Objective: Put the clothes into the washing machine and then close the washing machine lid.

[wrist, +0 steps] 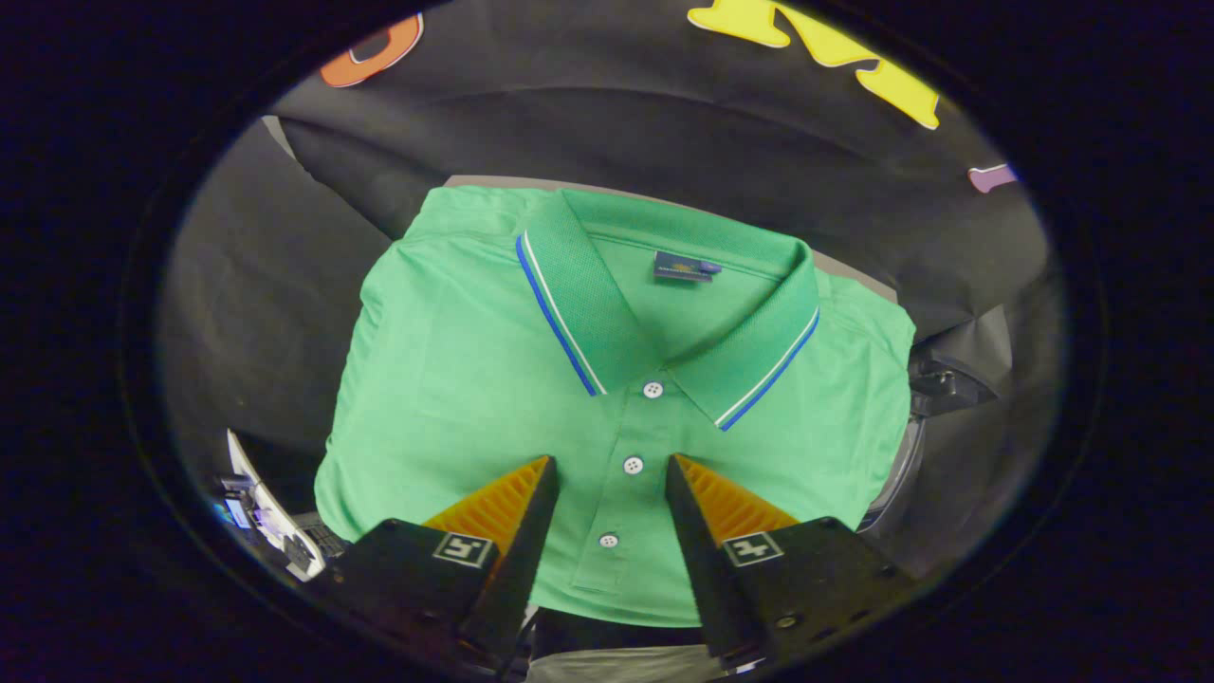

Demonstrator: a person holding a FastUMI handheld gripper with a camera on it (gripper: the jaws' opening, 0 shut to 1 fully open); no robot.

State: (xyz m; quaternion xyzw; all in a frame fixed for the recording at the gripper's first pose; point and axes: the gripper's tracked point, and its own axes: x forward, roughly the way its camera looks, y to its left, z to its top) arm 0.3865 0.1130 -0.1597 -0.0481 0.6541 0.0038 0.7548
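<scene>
We see a folded green polo shirt [455, 379] of fine knit, its ribbed collar [588, 313] edged with blue and white stripes, a dark label [685, 267] sewn inside the neck and three small white buttons [633, 465] down the placket. It lies flat, neatly squared, on a surface whose pale edge peeks out behind the collar; we cannot tell what that surface is. Our tongs [612, 474] stand apart at a moderate width, holding nothing, their ridged fingers [503, 498] over the shirt's lower front, with the placket and the middle button between them. The collar lies beyond the tips. Whether the tips touch the cloth we cannot tell. Beside the shirt's right edge a dark fitting [939, 384] is hard to make out, as is a pale object [270, 517] by the left finger.
</scene>
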